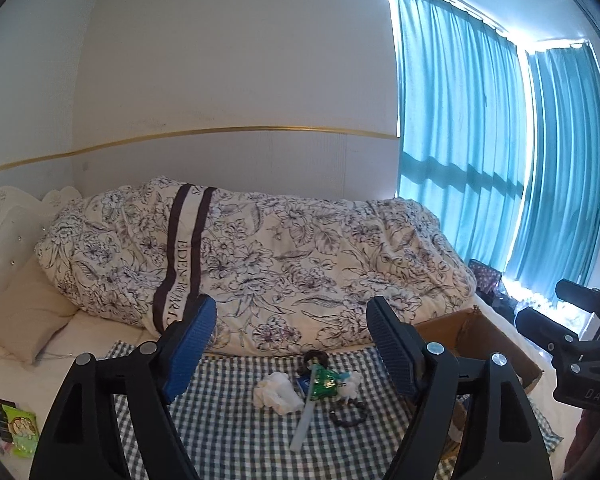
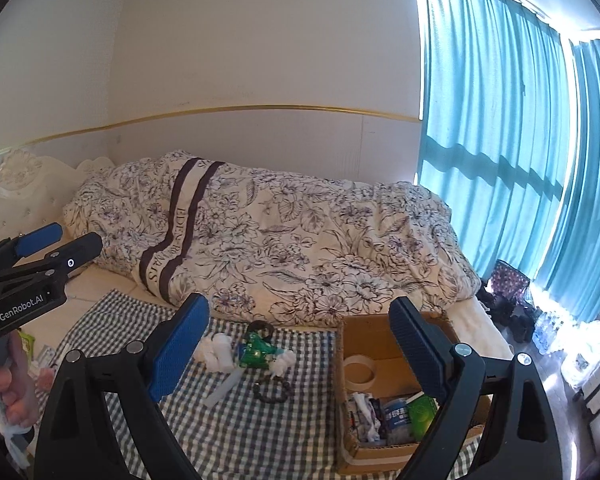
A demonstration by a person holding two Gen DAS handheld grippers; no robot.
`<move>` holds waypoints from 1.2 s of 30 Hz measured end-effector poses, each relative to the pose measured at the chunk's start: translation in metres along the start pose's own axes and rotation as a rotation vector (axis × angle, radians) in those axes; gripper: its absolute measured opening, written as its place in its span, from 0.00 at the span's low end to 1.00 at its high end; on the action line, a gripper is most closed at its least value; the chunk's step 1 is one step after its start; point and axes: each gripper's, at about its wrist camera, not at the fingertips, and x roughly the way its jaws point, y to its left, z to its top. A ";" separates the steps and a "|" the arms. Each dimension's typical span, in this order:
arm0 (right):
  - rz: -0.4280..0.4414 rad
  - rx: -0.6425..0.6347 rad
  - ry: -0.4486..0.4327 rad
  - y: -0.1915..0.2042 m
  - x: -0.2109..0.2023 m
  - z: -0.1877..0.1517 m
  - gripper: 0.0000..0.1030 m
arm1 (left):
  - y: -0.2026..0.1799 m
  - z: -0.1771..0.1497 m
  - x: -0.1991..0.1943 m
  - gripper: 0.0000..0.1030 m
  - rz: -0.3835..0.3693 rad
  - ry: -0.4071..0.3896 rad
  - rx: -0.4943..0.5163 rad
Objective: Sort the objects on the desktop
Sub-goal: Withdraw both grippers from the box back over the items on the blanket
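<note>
A small heap lies on the checked cloth (image 1: 228,432) (image 2: 220,432): crumpled white tissue (image 1: 278,392) (image 2: 218,350), a green packet (image 1: 321,381) (image 2: 256,350), a pale plastic strip (image 1: 302,424) (image 2: 224,390) and a dark bead bracelet (image 1: 350,420) (image 2: 274,392). My left gripper (image 1: 290,316) hangs open above the heap, nothing between its fingers. It also shows at the left edge of the right wrist view, a hand (image 2: 4,392) on its grip. My right gripper (image 2: 298,316) is open and empty, over the cloth and the cardboard box (image 2: 342,360) (image 1: 496,340).
The box holds a white tape roll (image 2: 360,368), a green packet (image 2: 422,412) and wrappers. A rolled floral duvet (image 1: 260,248) lies behind the cloth, a pillow (image 1: 24,316) to the left. Loose packets (image 1: 18,426) sit at the cloth's left. Teal curtains (image 2: 500,152) hang at right.
</note>
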 end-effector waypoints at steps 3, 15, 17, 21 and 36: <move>0.021 0.002 -0.001 0.006 0.004 0.001 0.89 | 0.015 -0.003 0.002 0.89 0.009 -0.006 -0.013; 0.065 0.036 0.053 0.023 0.041 -0.016 0.95 | 0.049 -0.024 0.032 1.00 0.052 0.031 -0.025; 0.076 0.046 0.067 0.025 0.050 -0.020 0.95 | 0.053 -0.030 0.040 1.00 0.052 0.048 -0.031; 0.081 0.041 0.091 0.031 0.065 -0.028 0.95 | 0.062 -0.042 0.062 1.00 0.059 0.094 -0.048; 0.111 0.054 0.226 0.040 0.144 -0.074 0.95 | 0.079 -0.078 0.125 1.00 0.076 0.204 -0.072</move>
